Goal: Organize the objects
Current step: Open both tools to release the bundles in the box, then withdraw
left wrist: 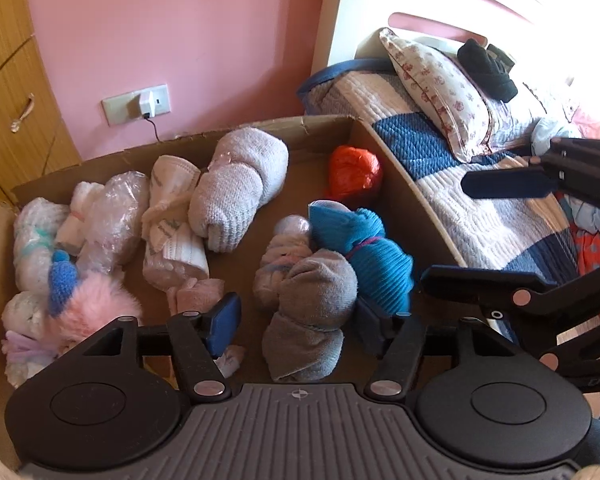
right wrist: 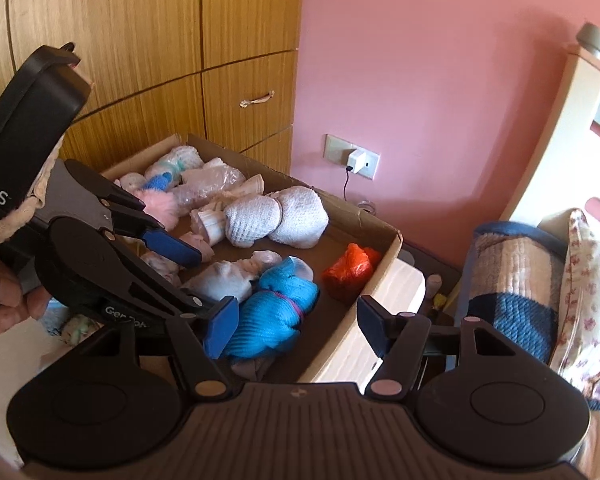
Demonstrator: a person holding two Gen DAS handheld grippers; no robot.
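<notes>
Between the spread fingers of the left claw (left wrist: 300,326), at the near end of the cardboard box (left wrist: 260,130), lies the grey sock roll (left wrist: 312,312). Neither pad appears to touch it, so the left claw is released. The right claw (right wrist: 296,330) is also released and empty, hovering over the box's near right edge, above the blue knit bundle (right wrist: 272,312).

Handling, as judged: the grey sock roll is light, soft and compressible. It will deform under the pads without slipping and is not fragile. Grasp across its thick rounded middle; a hold on a loose end is likely to unroll it.

Appearance: the roll is grey ribbed knit, folded over itself into a fat cylinder with a bulging upper end. It touches the blue knit bundle on its right and a pale bundle (left wrist: 278,256) behind. Further white and plastic-wrapped rolls (left wrist: 112,220) line the left side, with an orange bundle (left wrist: 354,172) in the far right corner.
</notes>
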